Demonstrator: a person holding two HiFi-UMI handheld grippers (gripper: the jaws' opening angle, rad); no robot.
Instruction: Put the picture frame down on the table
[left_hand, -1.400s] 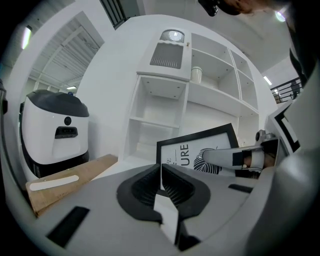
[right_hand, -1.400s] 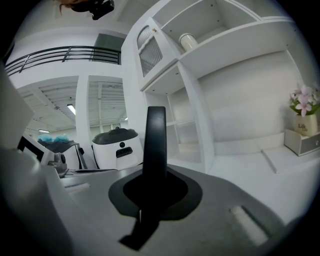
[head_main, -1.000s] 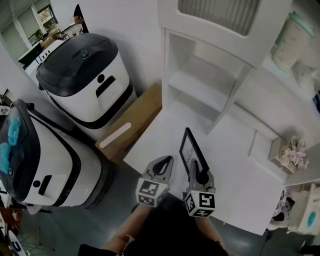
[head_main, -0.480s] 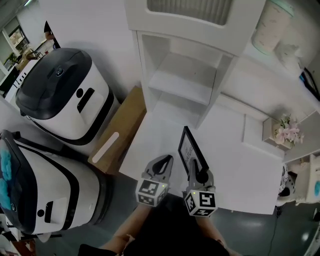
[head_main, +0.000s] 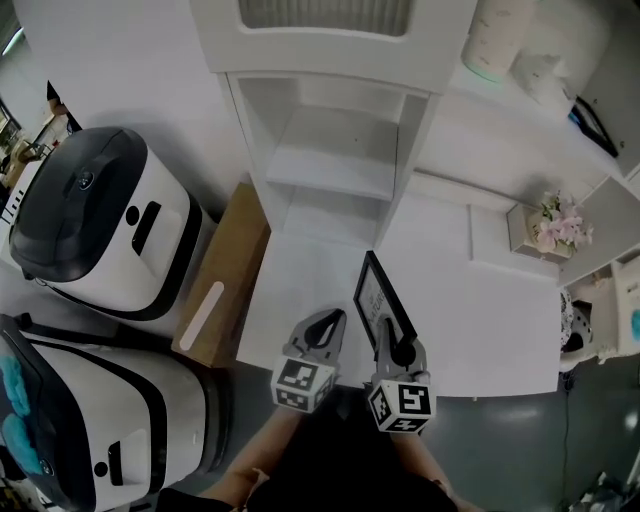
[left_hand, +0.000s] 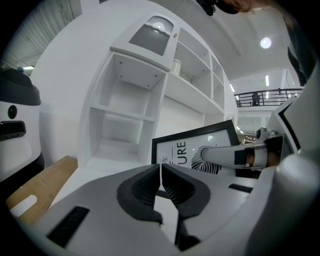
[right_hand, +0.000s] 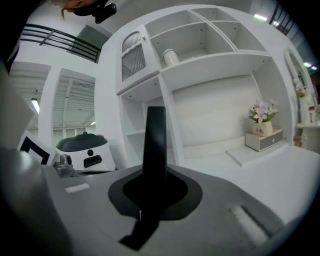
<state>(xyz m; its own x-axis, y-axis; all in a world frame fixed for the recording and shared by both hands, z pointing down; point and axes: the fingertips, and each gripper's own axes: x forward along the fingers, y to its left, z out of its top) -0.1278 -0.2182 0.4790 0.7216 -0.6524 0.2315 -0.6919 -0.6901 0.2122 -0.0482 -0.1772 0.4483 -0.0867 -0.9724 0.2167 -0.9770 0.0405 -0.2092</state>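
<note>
Right hand-held gripper (head_main: 386, 330) still clamps picture frame (head_main: 379, 297)

Black picture frame (head_main: 383, 300), upright on edge, above white table (head_main: 480, 320)

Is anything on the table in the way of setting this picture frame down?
Nothing visible does. The right gripper holds the picture frame on edge over a bare stretch of the white table. The flower pot sits far off to the right, and the shut left gripper is beside the frame.

Cardboard box (head_main: 230, 255) beside white shelf unit (head_main: 330, 160) — flowers (head_main: 556, 215) far right.
</note>
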